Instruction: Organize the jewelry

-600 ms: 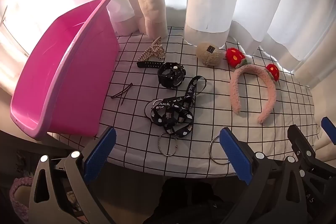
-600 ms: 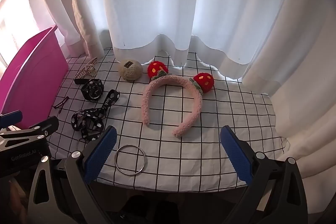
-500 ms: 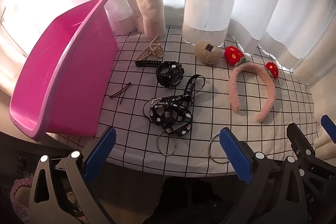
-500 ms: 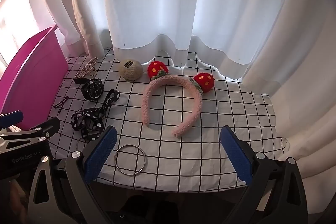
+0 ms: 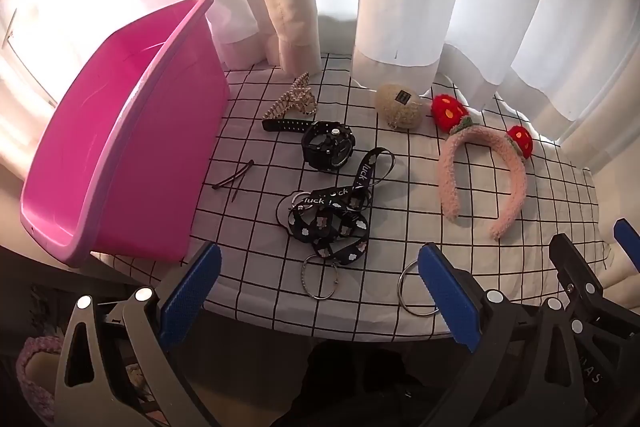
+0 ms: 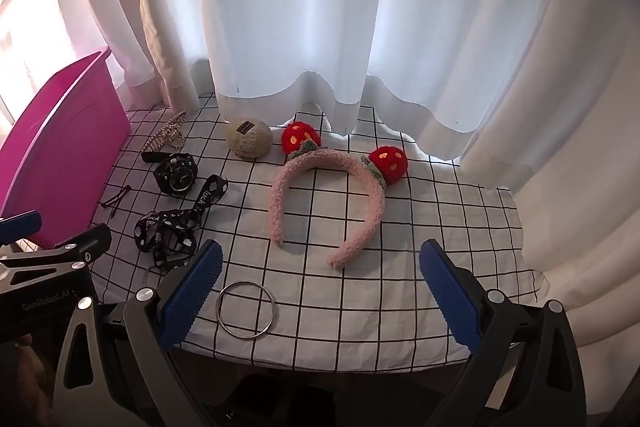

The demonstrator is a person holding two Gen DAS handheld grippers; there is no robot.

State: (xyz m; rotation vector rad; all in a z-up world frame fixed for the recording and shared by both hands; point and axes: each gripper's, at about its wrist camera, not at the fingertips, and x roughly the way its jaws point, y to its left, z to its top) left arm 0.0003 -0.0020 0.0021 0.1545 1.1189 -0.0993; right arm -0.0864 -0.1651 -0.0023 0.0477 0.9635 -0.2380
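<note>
While jewelry lies outside, pink bin [image 5: 120, 163] holds nothing visible.

Bare checked tablecloth [image 6: 440, 227] lay open right of fluffy pink headband [image 6: 280, 203]; tall pink plastic tub [image 5: 120, 155] walled left side, prob. blocking approach.

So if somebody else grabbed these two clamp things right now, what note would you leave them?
Left gripper: open, holding nothing, at the near table edge.
Right gripper: open, holding nothing, also at the near edge.
On the checked cloth: pink headband, black watch, lanyard, hair claw, hairpins, beige pouch, two metal rings.
Done: nothing visible inside the pink bin.
Left: everything.
</note>
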